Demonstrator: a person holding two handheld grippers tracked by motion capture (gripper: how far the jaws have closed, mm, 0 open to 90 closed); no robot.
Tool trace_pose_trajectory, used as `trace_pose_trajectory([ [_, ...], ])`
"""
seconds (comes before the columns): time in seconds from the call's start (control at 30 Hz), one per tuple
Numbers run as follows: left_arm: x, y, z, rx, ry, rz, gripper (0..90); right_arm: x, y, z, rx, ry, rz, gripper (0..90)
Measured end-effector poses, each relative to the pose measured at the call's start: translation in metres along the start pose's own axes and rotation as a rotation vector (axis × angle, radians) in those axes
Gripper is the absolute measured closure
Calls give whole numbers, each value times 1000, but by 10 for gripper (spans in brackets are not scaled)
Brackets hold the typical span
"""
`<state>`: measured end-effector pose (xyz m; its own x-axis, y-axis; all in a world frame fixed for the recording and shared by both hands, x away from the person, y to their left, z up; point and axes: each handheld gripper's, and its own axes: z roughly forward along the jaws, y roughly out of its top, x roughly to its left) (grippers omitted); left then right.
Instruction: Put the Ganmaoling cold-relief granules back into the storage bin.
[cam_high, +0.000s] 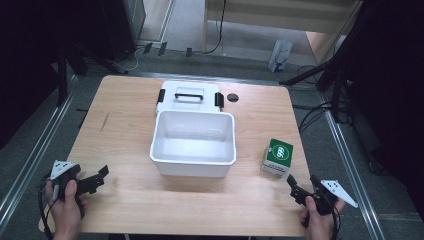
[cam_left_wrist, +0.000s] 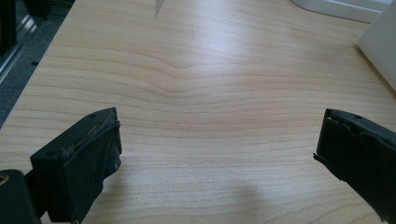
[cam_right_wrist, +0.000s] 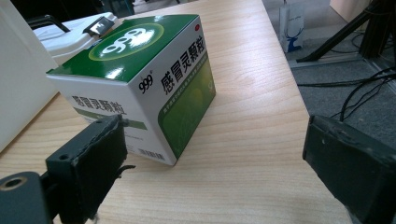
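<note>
Both of my hands sit at the near edge of the tabletop (cam_high: 125, 200), one hand-held gripper in each. Left hand-held gripper (cam_high: 102, 175) at the near left corner: jaws apart, nothing but bare wood between them in the left gripper view. Right hand-held gripper (cam_high: 291, 184) at the near right corner: jaws apart, holding nothing, pointed at the green-and-white box (cam_high: 277, 156). Box stands upright on the tabletop just beyond the right jaws, not touched. In the right gripper view the box (cam_right_wrist: 140, 84) sits toward one jaw, with a corner turned to the camera; its green top carries a round white logo. White bin (cam_high: 193, 143), open and with nothing in it, sits mid-table, left of the box and apart from it. White lid (cam_high: 189, 96) with black handle and clips lies flat just behind the bin, on the far side.
</note>
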<state>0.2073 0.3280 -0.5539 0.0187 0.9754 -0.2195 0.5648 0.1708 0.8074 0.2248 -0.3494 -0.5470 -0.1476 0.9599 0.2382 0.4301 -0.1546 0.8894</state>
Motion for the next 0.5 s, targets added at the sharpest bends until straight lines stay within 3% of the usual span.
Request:
trace_pose_trajectory([
  [0.23,1,-1,-1,-11,-12,-10,6,-2,1,1,18,-10,20,56],
  [0.5,1,1,1,-10,-7,-16,6,0,1,1,26,-26,-4,56],
])
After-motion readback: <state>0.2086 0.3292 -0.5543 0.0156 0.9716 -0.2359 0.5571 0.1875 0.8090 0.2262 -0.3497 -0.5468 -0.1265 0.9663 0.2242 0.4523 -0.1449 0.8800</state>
